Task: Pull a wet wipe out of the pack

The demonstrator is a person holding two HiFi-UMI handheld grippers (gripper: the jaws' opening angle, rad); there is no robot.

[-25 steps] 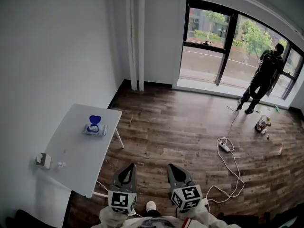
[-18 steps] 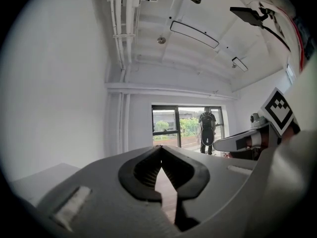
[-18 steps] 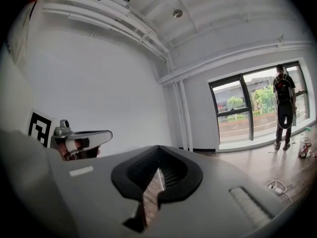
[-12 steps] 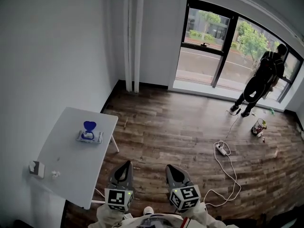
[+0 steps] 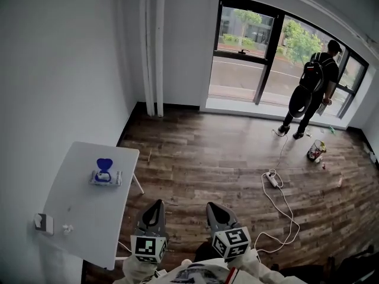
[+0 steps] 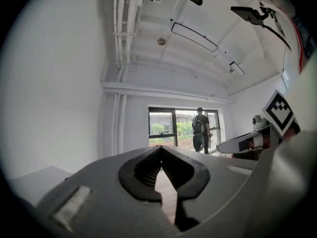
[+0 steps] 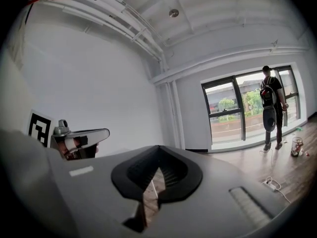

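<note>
The wet wipe pack (image 5: pixel 106 176), white and blue with its blue lid flipped up, lies on the white table (image 5: pixel 83 215) at the left of the head view. My left gripper (image 5: pixel 156 205) and right gripper (image 5: pixel 212 207) are held side by side low in that view, over the wooden floor, well short of the pack and to its right. Both are shut with nothing between the jaws, as the left gripper (image 6: pixel 161 150) and right gripper (image 7: pixel 159 150) show in their own views. The pack is in neither gripper view.
A small white box (image 5: pixel 40 223) and a tiny white item (image 5: pixel 67 228) sit near the table's left edge. A power strip with a white cable (image 5: pixel 273 179) lies on the floor at right. A person (image 5: pixel 311 84) stands by the window, with small items (image 5: pixel 315 151) nearby.
The whole view has shifted: table and pack slid left and down in the picture, and the person at the window moved left. Both grippers stay shut and side by side.
</note>
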